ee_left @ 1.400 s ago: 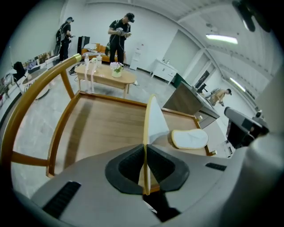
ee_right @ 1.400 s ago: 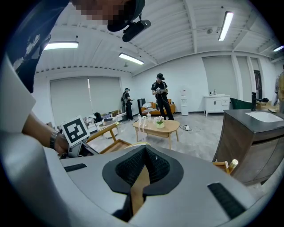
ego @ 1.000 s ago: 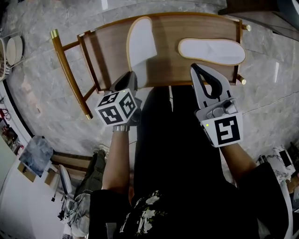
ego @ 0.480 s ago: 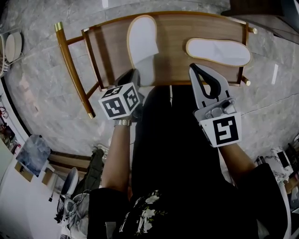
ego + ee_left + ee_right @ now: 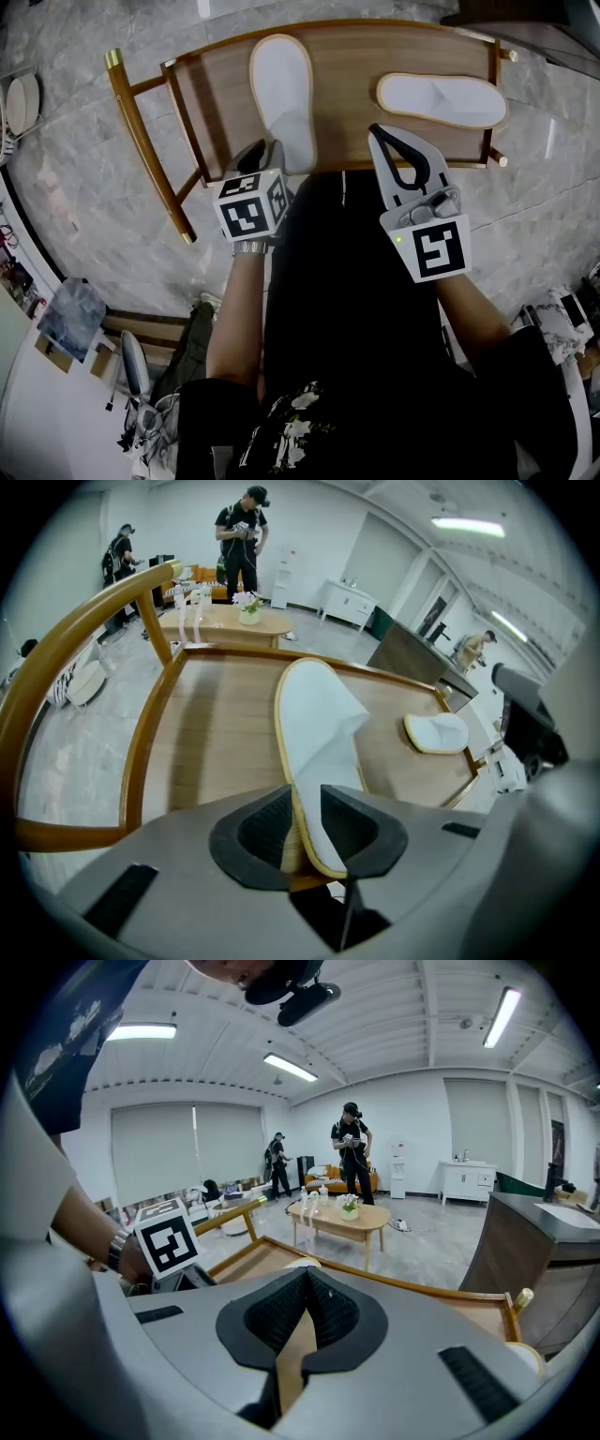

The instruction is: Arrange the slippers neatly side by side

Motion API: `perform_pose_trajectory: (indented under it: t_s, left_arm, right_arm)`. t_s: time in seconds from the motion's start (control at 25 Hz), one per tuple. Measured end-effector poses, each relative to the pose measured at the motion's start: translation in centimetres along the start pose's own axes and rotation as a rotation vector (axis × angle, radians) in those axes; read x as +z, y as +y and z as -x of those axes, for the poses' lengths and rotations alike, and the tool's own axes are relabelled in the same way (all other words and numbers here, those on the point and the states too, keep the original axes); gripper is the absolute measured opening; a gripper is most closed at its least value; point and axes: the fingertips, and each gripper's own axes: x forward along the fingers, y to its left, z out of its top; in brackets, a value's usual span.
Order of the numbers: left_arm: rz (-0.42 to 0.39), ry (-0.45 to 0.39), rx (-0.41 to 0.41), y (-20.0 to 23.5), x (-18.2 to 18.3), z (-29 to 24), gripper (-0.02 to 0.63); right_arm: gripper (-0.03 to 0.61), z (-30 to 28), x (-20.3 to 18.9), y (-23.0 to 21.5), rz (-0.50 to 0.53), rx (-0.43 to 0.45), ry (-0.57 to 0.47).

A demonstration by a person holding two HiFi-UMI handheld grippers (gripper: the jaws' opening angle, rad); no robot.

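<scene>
- Two grippers sit at the near edge of a wooden bench (image 5: 342, 66), one on each side of the wearer's black trousers (image 5: 356, 281). Grey marbled floor (image 5: 84, 178) lies all around.
- On my left side, the left gripper (image 5: 305, 794) has its jaws opening. The heel of the left slipper (image 5: 281, 94) stands between them, and from what I see the pads are not pressing on it.
- On my right side, the right gripper (image 5: 306, 1279) has its jaws closed together with nothing between them. It points across the bench from the near edge and is near the right slipper (image 5: 442, 99) without touching it.
- I read the left slipper as white with a tan rim. It lies flat and lengthwise, heel near and toe far, a little left of the bench's middle.
- Further right, the right slipper lies crosswise on the bench. It is roughly at a right angle to the left one and well apart from it.
- At the bench's left end a curved rail (image 5: 141, 141) runs from near to far and ends in a brass tip.
- Far off in both gripper views I can make out a low coffee table (image 5: 342, 1218) with a small plant on it. People (image 5: 352, 1147) stand beyond it in a bright white room.
</scene>
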Motion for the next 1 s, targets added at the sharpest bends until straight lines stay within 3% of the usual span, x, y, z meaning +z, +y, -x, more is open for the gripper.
perform_pose_trajectory:
  t_s: [0.28, 0.48, 0.68, 1.0]
  left_arm:
    - [-0.006, -0.017, 0.012, 0.8, 0.1, 1.0, 0.094]
    - [-0.067, -0.062, -0.003, -1.0, 0.7, 2.2, 0.037]
    - [-0.172, -0.067, -0.075, -5.2, 1.3, 1.9, 0.018]
    - [-0.411, -0.029, -0.236, -13.8, 3.2, -0.7, 0.005]
  right_arm:
    - [-0.002, -1.0, -1.0, 0.3, -0.013, -0.005, 0.022]
    - [-0.002, -1.1, -1.8, -0.8, -0.058, -0.025, -0.030]
    - [-0.002, 0.3, -3.1, -4.1, -0.134, -0.137, -0.071]
    - [-0.002, 4.6, -7.4, -10.8, -0.250, -0.361, -0.022]
